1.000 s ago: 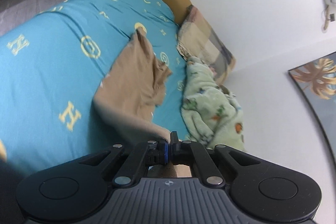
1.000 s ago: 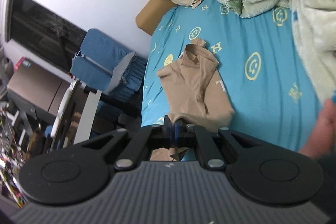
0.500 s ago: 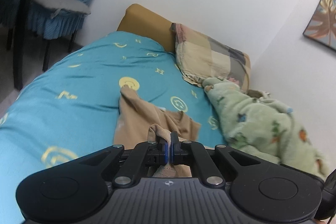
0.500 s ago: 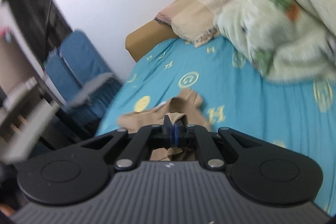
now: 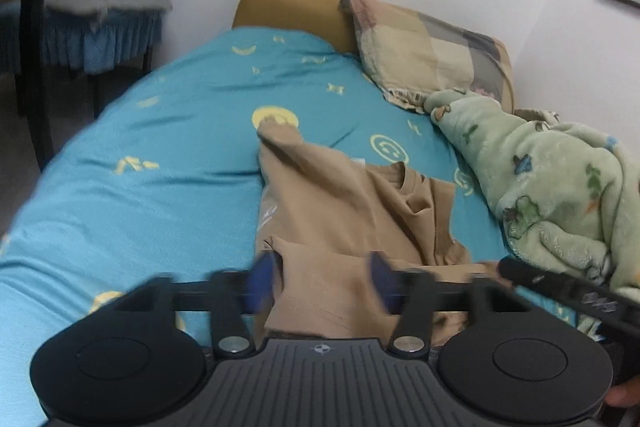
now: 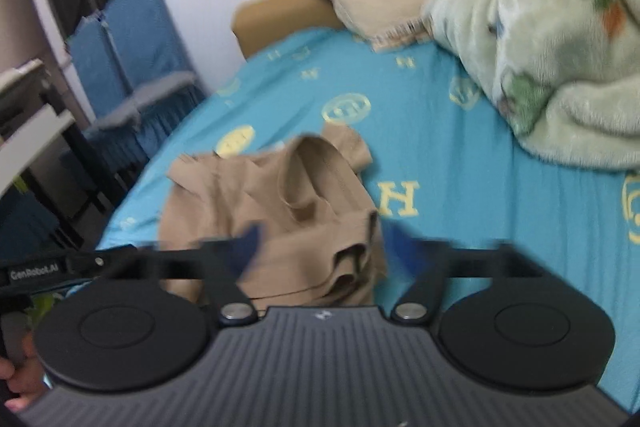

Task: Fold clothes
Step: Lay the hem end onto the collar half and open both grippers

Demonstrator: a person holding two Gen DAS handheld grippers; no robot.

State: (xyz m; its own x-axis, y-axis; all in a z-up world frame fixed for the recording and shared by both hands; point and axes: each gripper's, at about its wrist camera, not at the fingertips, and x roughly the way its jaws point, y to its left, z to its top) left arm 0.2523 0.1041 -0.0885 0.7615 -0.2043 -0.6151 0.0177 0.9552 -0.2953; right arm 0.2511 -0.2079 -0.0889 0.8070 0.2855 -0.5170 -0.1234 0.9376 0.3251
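Note:
A tan T-shirt (image 5: 340,211) lies folded over on the teal bedspread (image 5: 160,147); it also shows in the right wrist view (image 6: 272,203). My left gripper (image 5: 322,279) is open, its blue-padded jaws spread over the near folded edge. My right gripper (image 6: 320,247) is open too, jaws spread over the shirt's near bunched edge. Neither grips the cloth. The right gripper's body (image 5: 560,287) shows at the right of the left wrist view.
A green fleece blanket (image 5: 552,195) is heaped on the bed's right side, with a checked pillow (image 5: 424,47) and a tan headboard cushion (image 5: 288,3) at the head. A blue-covered chair (image 6: 132,67) and a table stand left of the bed.
Both grippers were shut on the shirt's edge and carried it toward the collar; now both have opened and let it go, leaving the shirt folded over.

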